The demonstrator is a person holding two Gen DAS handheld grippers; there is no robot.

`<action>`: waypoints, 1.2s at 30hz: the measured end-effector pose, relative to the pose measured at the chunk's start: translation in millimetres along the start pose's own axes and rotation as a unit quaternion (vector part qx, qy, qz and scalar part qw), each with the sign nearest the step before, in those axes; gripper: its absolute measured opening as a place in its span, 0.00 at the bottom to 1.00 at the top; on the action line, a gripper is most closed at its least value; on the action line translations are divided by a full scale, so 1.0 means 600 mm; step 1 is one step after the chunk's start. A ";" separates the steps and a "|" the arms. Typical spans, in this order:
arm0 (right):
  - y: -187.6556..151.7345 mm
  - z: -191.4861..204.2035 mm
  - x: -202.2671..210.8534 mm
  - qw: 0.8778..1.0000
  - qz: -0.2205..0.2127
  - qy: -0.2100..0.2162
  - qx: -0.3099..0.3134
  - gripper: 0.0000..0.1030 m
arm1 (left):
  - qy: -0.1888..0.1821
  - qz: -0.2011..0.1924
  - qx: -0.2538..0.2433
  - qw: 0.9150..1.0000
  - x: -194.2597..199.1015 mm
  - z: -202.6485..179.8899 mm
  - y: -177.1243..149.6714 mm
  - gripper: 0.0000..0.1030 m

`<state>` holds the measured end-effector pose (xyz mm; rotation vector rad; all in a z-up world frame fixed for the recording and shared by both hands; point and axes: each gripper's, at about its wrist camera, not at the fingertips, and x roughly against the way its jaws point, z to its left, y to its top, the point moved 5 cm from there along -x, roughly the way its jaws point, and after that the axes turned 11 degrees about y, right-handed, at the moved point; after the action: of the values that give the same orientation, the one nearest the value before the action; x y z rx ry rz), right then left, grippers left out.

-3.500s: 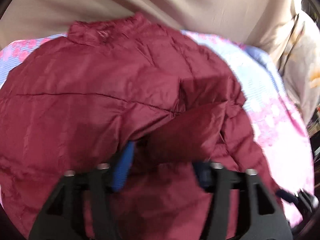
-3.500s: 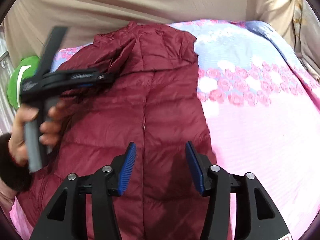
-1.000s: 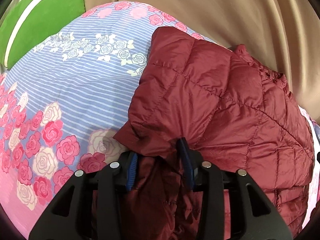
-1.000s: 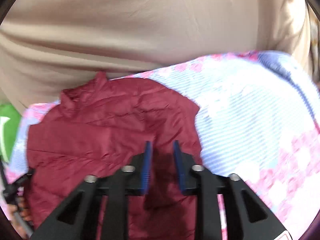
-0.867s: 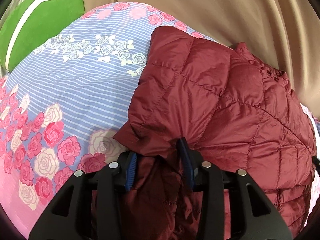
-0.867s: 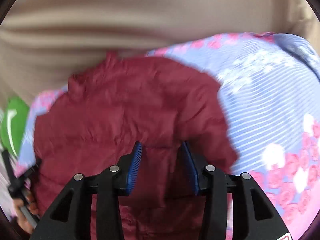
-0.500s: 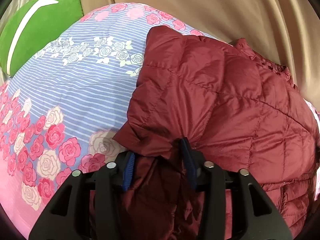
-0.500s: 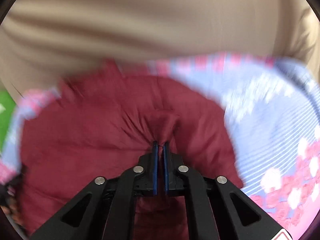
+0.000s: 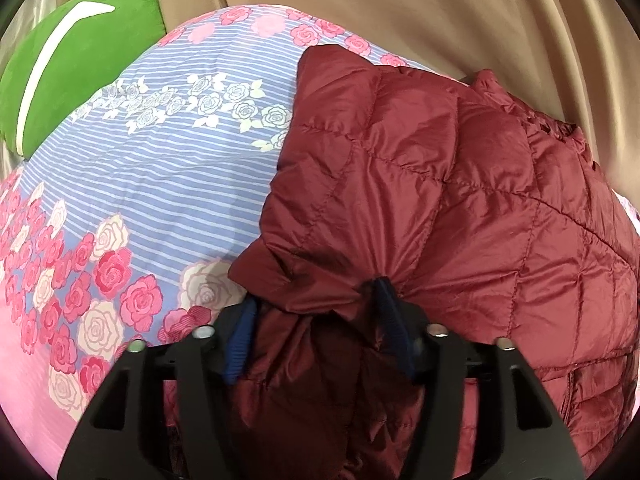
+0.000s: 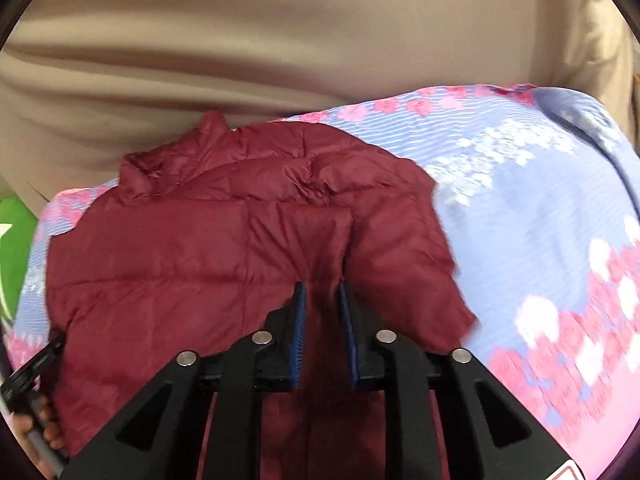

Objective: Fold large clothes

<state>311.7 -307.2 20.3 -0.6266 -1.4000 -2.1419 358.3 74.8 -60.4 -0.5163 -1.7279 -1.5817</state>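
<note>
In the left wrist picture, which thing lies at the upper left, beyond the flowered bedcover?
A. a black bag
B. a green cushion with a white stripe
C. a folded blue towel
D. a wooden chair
B: a green cushion with a white stripe lies at the far upper-left edge of the flowered bedcover, away from the dark red jacket.

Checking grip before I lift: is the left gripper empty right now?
No, the left gripper has a bunched fold of the maroon puffer jacket pinched between its blue pads.
</note>
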 end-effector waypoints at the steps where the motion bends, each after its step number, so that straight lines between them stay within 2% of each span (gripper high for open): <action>1: -0.007 -0.002 0.020 1.000 0.002 0.003 -0.001 0.27 | 0.000 0.002 0.003 1.000 0.001 0.005 -0.001 0.71; 2: -0.018 -0.005 0.040 1.000 0.003 0.005 -0.001 0.30 | 0.002 0.007 0.004 1.000 0.007 0.014 -0.005 0.81; 3: -0.038 -0.010 0.069 1.000 0.006 0.008 0.001 0.35 | -0.002 0.011 0.005 1.000 0.014 0.021 -0.010 0.86; 7: -0.133 -0.049 0.188 1.000 0.022 0.011 0.011 0.53 | -0.060 0.031 0.004 0.998 0.069 0.073 -0.045 0.88; 11: -0.235 -0.098 0.289 0.999 0.053 0.000 0.005 0.57 | -0.093 0.068 0.006 0.993 0.130 0.155 -0.109 0.90; 13: -0.300 -0.123 0.338 0.997 0.070 -0.001 -0.010 0.58 | -0.110 0.089 0.012 0.990 0.160 0.201 -0.158 0.90; 16: -0.377 -0.141 0.384 0.995 0.088 0.004 -0.038 0.59 | -0.121 0.121 0.022 0.985 0.189 0.254 -0.225 0.90; 19: -0.442 -0.138 0.404 0.993 0.102 0.017 -0.062 0.61 | -0.124 0.111 0.006 0.986 0.227 0.281 -0.267 0.90; 22: -0.467 -0.121 0.417 0.994 0.085 0.031 -0.063 0.66 | -0.141 0.112 0.000 0.984 0.249 0.284 -0.294 0.89; 25: -0.472 -0.104 0.414 0.992 0.074 0.062 -0.080 0.67 | -0.166 0.116 0.006 0.979 0.260 0.276 -0.306 0.81; 27: -0.470 -0.092 0.405 0.990 0.066 0.085 -0.091 0.67 | -0.181 0.121 0.006 0.976 0.267 0.268 -0.310 0.59; 28: -0.469 -0.087 0.400 0.990 0.062 0.086 -0.093 0.64 | -0.186 0.126 0.006 0.974 0.267 0.265 -0.311 0.55; 29: -0.467 -0.082 0.397 0.991 0.058 0.083 -0.090 0.61 | -0.186 0.126 0.008 0.974 0.271 0.266 -0.315 0.47; 30: -0.465 -0.075 0.391 0.991 0.057 0.084 -0.084 0.48 | -0.186 0.124 0.006 0.975 0.274 0.266 -0.317 0.32; 31: -0.464 -0.069 0.387 0.992 0.057 0.083 -0.082 0.35 | -0.185 0.123 0.004 0.975 0.277 0.266 -0.319 0.25; 32: -0.465 -0.067 0.383 0.992 0.058 0.081 -0.083 0.28 | -0.182 0.120 0.001 0.976 0.283 0.267 -0.321 0.13; 33: -0.467 -0.064 0.382 0.991 0.059 0.087 -0.086 0.16 | -0.182 0.118 0.000 0.976 0.287 0.268 -0.320 0.09; 34: -0.467 -0.061 0.385 0.990 0.053 0.095 -0.091 0.10 | -0.183 0.113 -0.002 0.977 0.293 0.269 -0.321 0.07; 36: -0.465 -0.057 0.401 0.991 0.035 0.095 -0.088 0.06 | -0.181 0.098 -0.008 0.979 0.313 0.274 -0.321 0.04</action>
<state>-52.7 -280.8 -36.7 -0.5114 -1.0834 -2.2201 58.0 169.2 -50.3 -1.0019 -1.8592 -1.4242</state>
